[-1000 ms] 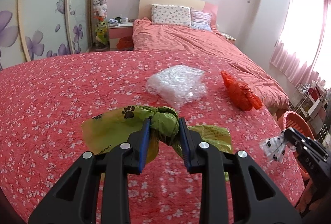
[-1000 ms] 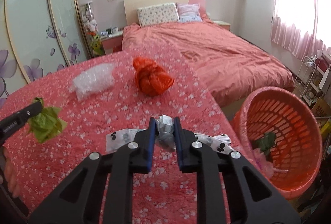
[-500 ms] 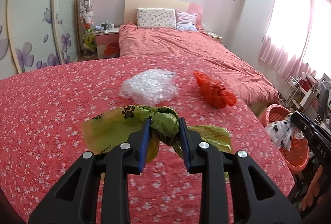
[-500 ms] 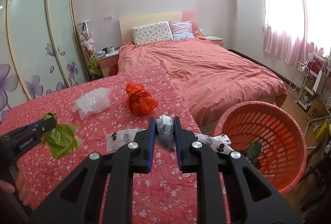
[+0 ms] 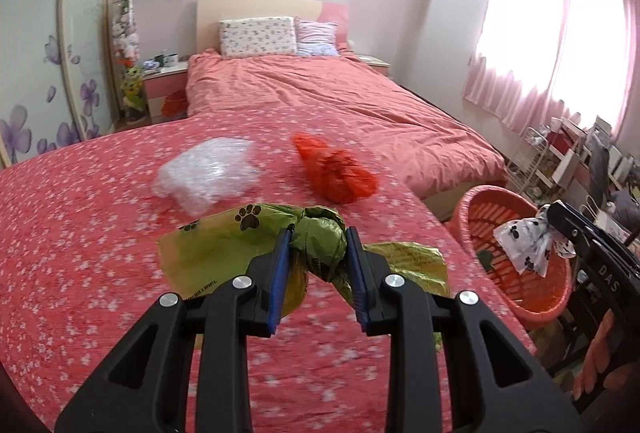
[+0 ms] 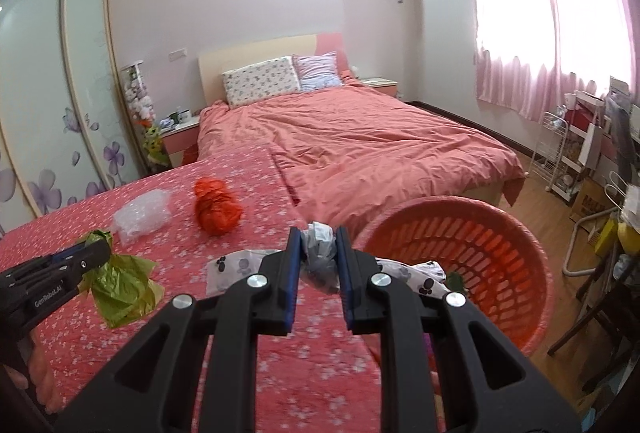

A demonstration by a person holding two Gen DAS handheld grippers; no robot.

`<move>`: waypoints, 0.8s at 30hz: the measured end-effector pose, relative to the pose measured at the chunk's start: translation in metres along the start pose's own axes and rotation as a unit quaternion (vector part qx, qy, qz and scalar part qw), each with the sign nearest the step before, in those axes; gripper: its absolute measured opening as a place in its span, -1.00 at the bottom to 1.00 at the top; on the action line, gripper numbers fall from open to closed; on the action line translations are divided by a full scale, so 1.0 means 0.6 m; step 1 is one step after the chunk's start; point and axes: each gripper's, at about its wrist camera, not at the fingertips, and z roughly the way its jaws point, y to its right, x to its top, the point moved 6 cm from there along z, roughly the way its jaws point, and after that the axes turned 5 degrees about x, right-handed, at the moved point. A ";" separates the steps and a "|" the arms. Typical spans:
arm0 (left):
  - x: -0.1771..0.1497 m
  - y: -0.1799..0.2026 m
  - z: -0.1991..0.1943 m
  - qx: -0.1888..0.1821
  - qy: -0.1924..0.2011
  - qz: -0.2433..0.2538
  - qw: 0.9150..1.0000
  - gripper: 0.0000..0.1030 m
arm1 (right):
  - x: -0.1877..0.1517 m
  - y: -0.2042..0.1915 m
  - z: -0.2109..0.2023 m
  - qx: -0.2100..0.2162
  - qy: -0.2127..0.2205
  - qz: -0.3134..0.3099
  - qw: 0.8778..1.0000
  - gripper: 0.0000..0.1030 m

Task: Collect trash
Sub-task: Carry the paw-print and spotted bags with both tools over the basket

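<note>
Both grippers pinch light, limp knotted bags: left gripper [image 5: 318, 247] the crinkly green paw-print plastic bag [image 5: 320, 249], right gripper [image 6: 318, 251] the white paw-print plastic bag [image 6: 318, 247]; their knots look the surest hold.

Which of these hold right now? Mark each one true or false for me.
1. The left hand-held gripper is shut on the green bag. True.
2. The right hand-held gripper is empty. False: it is shut on the white paw-print bag.
3. The orange bag already lies in the basket. False: it lies on the flowered cloth.
4. The clear plastic wad lies on the cloth beside the orange bag. True.
5. The basket is empty. False: something green lies inside.
</note>
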 end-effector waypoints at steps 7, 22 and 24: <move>0.000 0.086 0.011 -0.038 -0.001 0.021 0.999 -0.45 | 0.001 0.070 -0.011 -0.030 0.011 0.028 0.999 -0.64; 0.001 0.261 0.044 -0.114 -0.007 0.061 0.992 -0.45 | -0.002 0.213 -0.026 -0.091 0.032 0.082 0.992 -0.64; 0.001 0.283 0.050 -0.124 -0.008 0.068 0.990 -0.45 | -0.001 0.230 -0.026 -0.097 0.036 0.090 0.991 -0.64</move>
